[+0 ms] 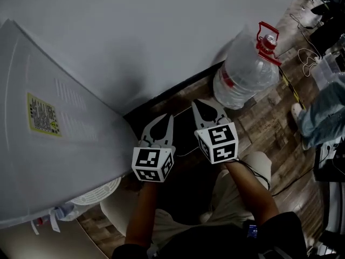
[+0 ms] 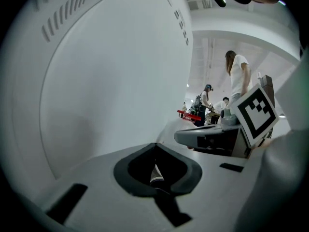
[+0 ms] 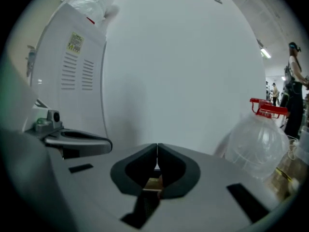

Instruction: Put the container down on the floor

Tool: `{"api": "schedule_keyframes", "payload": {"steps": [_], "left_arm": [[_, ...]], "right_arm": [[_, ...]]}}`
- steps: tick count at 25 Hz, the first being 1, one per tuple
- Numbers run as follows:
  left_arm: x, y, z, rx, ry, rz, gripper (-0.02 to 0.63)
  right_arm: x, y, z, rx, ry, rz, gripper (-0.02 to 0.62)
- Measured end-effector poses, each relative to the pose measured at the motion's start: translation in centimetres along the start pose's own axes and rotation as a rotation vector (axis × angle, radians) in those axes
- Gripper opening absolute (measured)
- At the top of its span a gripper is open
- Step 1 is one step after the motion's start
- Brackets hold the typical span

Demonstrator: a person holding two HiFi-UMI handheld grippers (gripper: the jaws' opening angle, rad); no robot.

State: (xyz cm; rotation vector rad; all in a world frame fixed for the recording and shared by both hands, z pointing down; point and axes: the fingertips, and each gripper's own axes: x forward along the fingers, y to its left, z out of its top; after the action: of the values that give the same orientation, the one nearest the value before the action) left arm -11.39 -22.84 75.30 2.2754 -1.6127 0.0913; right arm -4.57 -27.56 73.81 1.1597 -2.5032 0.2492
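**Water jug on the floor, both grippers shut and empty**

The clear water jug [image 1: 242,72] stands on the wooden floor [image 1: 272,131], its red cap and handle [image 1: 268,41] on top and its body just beside the white wall [image 1: 140,26]. Nothing grips it.

The right gripper [image 1: 195,103] hangs near the jug, on the side away from the wall, apart from it. Its own view shows the jaws [image 3: 157,146] pressed together with nothing between them, and the jug [image 3: 258,144] off to one side of them.

The left gripper [image 1: 171,117] is farther from the jug, just beside the right one. Its jaws are likewise closed on nothing [image 2: 155,146], and the right gripper's marker cube [image 2: 257,112] shows in its view.

Beyond the left gripper, well apart from the jug, stands a tall white appliance [image 1: 64,155] with a yellow label [image 1: 43,115]. On the jug's other side a standing person's jeans leg and white shoe [image 1: 318,115] are near it, with thin cables [image 1: 307,55] lying on the floor close to the cap.
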Motion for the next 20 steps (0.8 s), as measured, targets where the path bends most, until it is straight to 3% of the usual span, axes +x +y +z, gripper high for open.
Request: {"api": "schedule_keyframes", "payload": {"steps": [6,11,20], "left_arm": [[-0.4,-0.7,4.2,-0.040,0.010,0.028,0.017],[-1.1,-2.3,9.6,-0.092,0.016,0.035,0.017],[-3.8,-6.7,22.1,-0.097,0.010,0.028,0.017]], "right_arm": [[-0.9,-0.6,2.5,0.045,0.018,0.044,0.031],[-3.1,-1.3,8.1,0.070,0.018,0.063,0.031],[-8.8,-2.2,20.2,0.087,0.008,0.074,0.030]]}}
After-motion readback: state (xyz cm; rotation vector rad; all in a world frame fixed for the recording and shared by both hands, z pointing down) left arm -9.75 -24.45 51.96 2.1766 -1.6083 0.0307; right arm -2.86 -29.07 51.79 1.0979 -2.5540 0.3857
